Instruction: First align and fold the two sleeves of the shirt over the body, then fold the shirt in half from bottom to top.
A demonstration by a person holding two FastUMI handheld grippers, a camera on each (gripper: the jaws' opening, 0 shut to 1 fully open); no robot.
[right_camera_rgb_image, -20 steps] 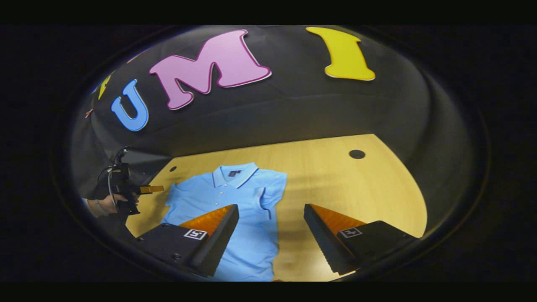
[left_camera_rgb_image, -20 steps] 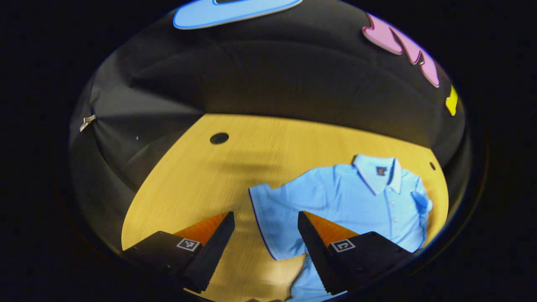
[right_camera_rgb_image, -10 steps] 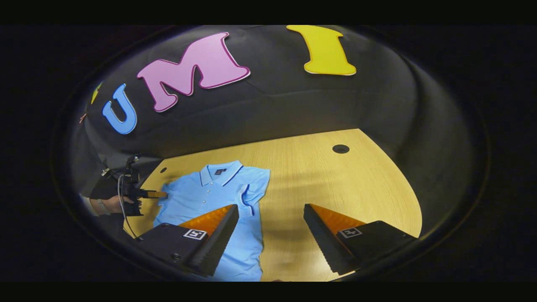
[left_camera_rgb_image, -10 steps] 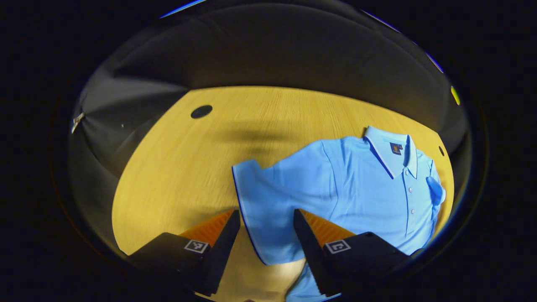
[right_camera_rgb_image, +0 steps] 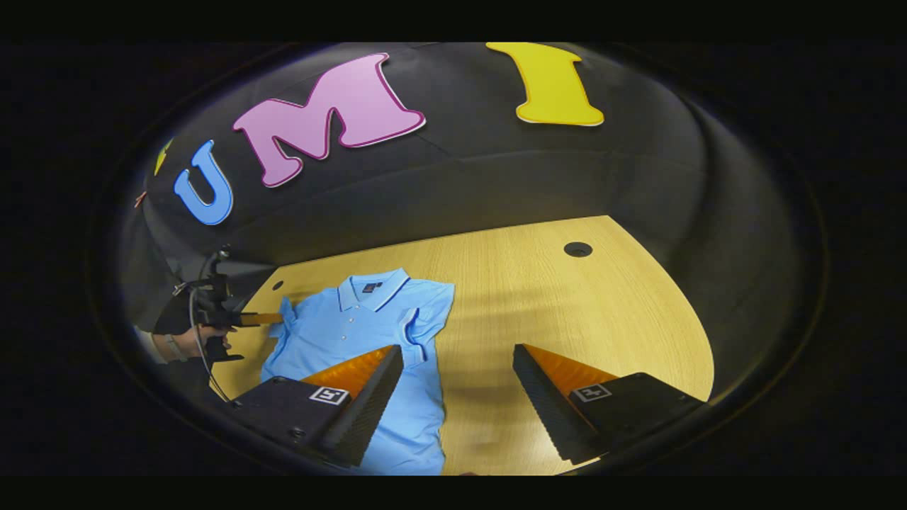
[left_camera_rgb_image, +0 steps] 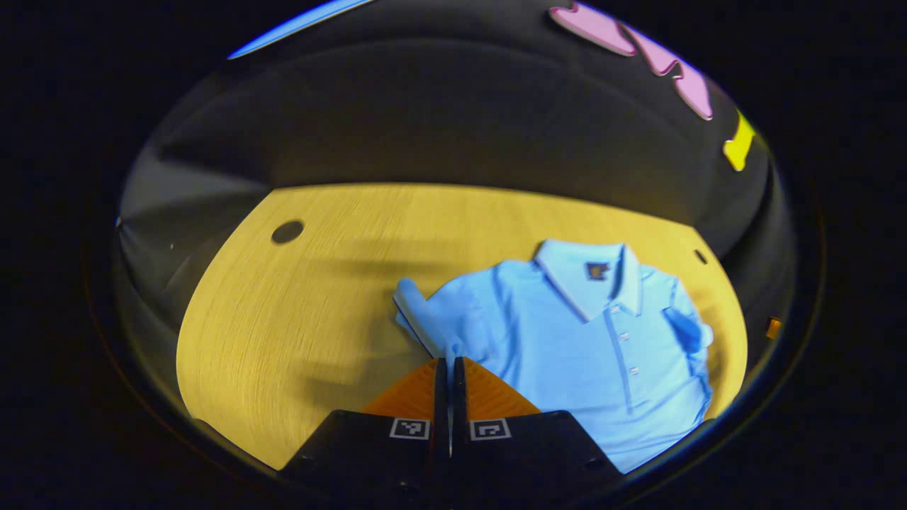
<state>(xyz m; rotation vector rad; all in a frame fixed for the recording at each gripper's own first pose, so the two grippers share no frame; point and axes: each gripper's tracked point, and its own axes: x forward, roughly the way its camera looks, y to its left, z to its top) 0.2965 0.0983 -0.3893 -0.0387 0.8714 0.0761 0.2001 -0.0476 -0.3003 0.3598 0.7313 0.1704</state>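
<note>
Shirt: light-blue polo shirt (left_camera_rgb_image: pixel 567 340) lies flat, collar up-frame, on wooden surface (left_camera_rgb_image: pixel 297 333); centre-right of left gripper view, lower left-centre of right gripper view.
Left hand-held gripper: (left_camera_rgb_image: pixel 449 368) fingers pressed together at bottom centre, pinching edge of near sleeve (left_camera_rgb_image: pixel 425 319), which is lifted and curled.
Far sleeve: (right_camera_rgb_image: pixel 425 319) already folded over body.
Right hand-held gripper: (right_camera_rgb_image: pixel 457 375) fingers wide apart, nothing between them, over shirt's lower part and bare wood.
Person: hand (right_camera_rgb_image: pixel 191 343) at left edge of right gripper view, holding the left tool at the sleeve.
</note>
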